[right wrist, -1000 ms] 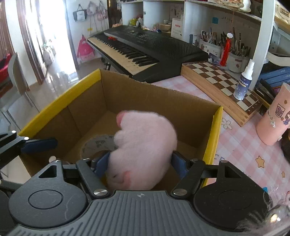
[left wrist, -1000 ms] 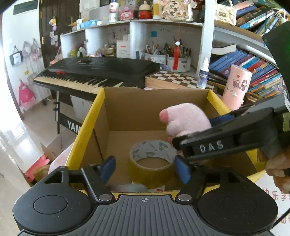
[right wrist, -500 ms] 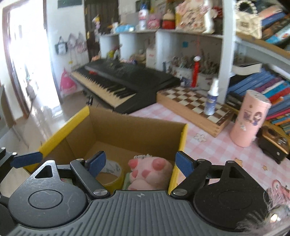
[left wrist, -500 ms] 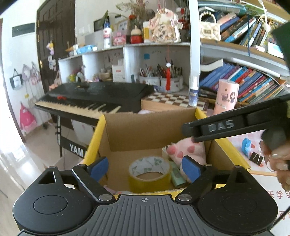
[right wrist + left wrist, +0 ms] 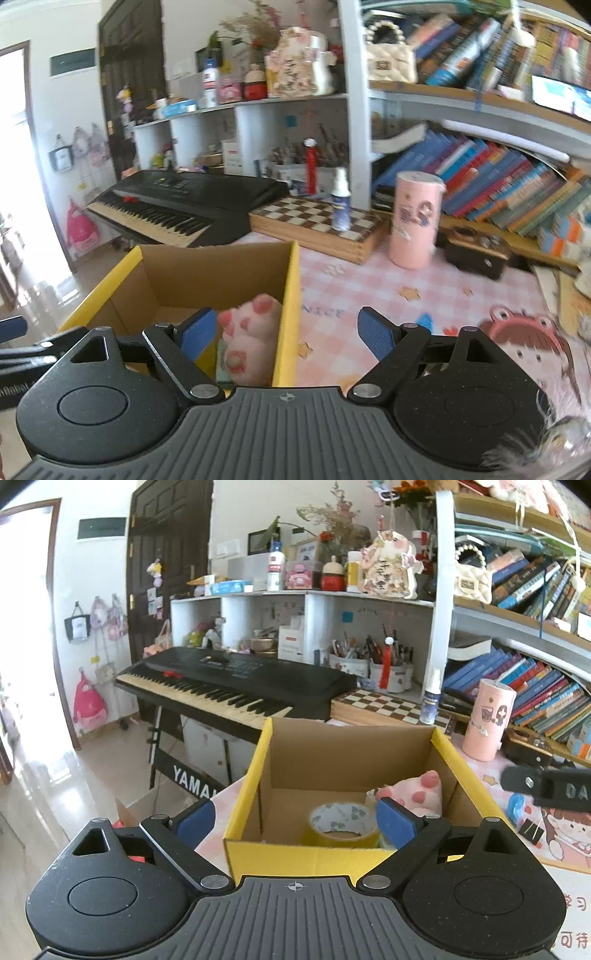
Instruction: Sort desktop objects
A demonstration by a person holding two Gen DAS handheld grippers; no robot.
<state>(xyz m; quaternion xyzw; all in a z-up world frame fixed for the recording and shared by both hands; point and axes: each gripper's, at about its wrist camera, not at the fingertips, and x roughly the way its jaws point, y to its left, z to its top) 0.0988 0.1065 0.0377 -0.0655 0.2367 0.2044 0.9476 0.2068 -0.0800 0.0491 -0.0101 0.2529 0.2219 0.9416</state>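
Pink plush toy (image 5: 421, 792) and yellow tape roll (image 5: 341, 825) lie inside the yellow-rimmed cardboard box (image 5: 306, 856). Left gripper (image 5: 295, 818), jaws just widening, released and empty before the box. Right gripper (image 5: 286, 332) spread wide, empty, straddling the box's right wall (image 5: 290, 306). Pink canister (image 5: 415, 221) stands beyond the box.

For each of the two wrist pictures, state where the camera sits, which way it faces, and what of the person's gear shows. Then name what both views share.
Left wrist: on the left gripper, facing the cardboard box, tape roll and keyboard; jaws open, the right gripper's finger at right.
Right wrist: on the right gripper, facing the box's right wall and pink tablecloth; jaws open.
Shared: box, plush toy, keyboard, chessboard, pink cup.
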